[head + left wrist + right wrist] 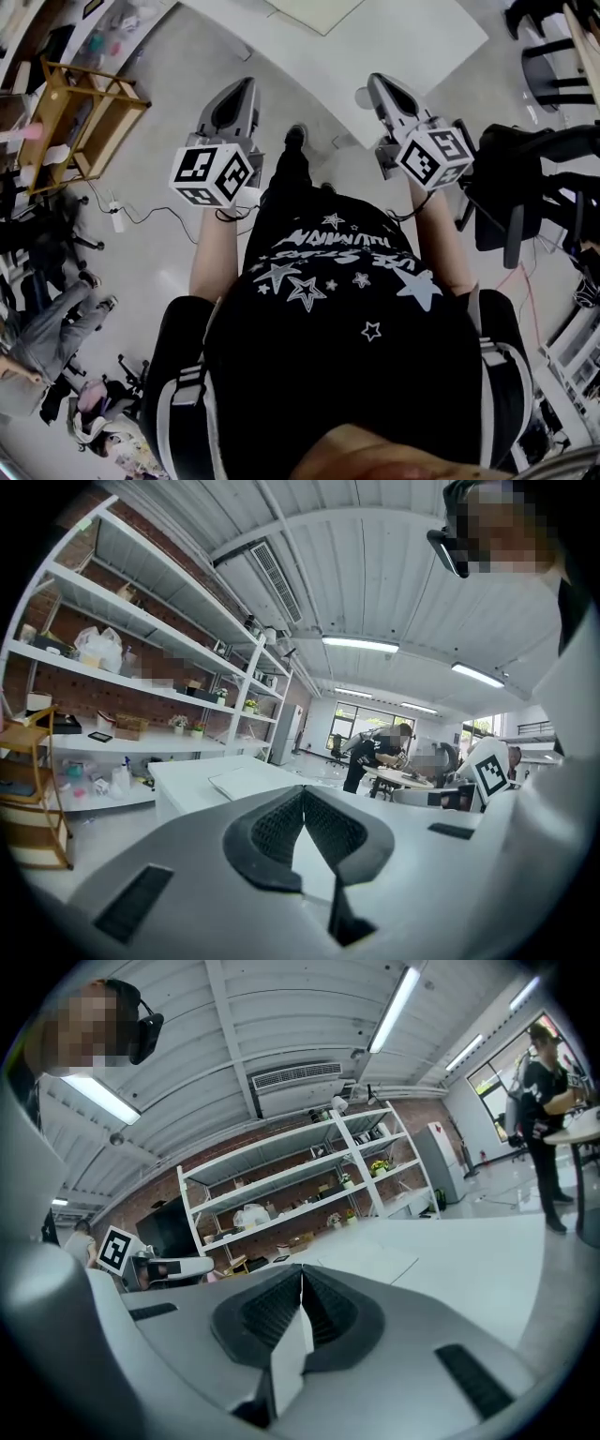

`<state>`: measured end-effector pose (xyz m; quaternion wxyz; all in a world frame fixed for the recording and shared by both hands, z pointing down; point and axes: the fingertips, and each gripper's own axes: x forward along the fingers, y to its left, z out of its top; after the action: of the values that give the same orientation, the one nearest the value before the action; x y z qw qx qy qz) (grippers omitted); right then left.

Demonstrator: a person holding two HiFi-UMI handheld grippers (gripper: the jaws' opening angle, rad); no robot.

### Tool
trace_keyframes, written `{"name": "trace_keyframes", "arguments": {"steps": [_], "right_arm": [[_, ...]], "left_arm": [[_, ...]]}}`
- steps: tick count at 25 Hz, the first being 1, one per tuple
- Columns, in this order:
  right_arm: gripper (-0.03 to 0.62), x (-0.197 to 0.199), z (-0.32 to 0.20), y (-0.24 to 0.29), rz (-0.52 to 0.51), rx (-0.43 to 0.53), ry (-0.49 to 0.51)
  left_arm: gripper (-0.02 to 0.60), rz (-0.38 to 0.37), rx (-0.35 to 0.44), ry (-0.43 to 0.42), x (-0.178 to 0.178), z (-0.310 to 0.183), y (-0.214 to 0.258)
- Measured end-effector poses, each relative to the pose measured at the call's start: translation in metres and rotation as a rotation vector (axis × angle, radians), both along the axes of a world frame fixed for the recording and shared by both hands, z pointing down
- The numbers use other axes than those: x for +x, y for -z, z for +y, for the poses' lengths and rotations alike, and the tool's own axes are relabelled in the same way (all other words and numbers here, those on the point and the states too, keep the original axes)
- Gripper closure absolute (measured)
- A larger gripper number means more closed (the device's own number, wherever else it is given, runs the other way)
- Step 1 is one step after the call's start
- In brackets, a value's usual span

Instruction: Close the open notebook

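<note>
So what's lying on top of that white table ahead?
One flat, pale notebook lies on the white table; nothing else shows there. The left gripper covers the table's near right part, so that stretch is hidden.

A white table [403,66] is sitting across the pale floor up ahead, and off to the left a wooden rack [89,117] is standing at an angle. A power strip [116,217] is lying on the floor near it, its cable [159,223] trailing away. On the right, black chairs [525,187] are crowding together, and at lower left a seated person [56,328] is stretching their legs out. White shelving [169,616] is running along the brick wall, a plastic bag [98,647] resting on it. Further back, a person in black [370,757] is bending over a round table [403,778], light strips [361,644] are glowing overhead, and an air-conditioning unit [295,1077] is hanging from the ceiling.
</note>
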<state>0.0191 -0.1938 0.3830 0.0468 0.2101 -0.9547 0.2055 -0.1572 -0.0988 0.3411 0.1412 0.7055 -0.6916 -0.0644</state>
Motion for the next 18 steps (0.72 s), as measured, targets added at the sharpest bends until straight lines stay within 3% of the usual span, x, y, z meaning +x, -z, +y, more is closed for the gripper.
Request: {"name": "trace_keyframes", "arguments": {"steps": [4,12,18], "right_arm": [[0.585,-0.023,-0.033,0.002,0.019,0.003,-0.034],[0.585,-0.076,-0.097,0.003,0.041,0.003,-0.087],[0.585,-0.11,-0.129,-0.004,0.045,-0.017,-0.123]], "left_arm": [[0.568,0.012,-0.002,-0.057,-0.026,-0.044,-0.006],[0.568,0.046,-0.052,-0.091,-0.091,-0.123,-0.027],[0.568,0.06,-0.165,-0.112,-0.131,-0.169,-0.061]]}}
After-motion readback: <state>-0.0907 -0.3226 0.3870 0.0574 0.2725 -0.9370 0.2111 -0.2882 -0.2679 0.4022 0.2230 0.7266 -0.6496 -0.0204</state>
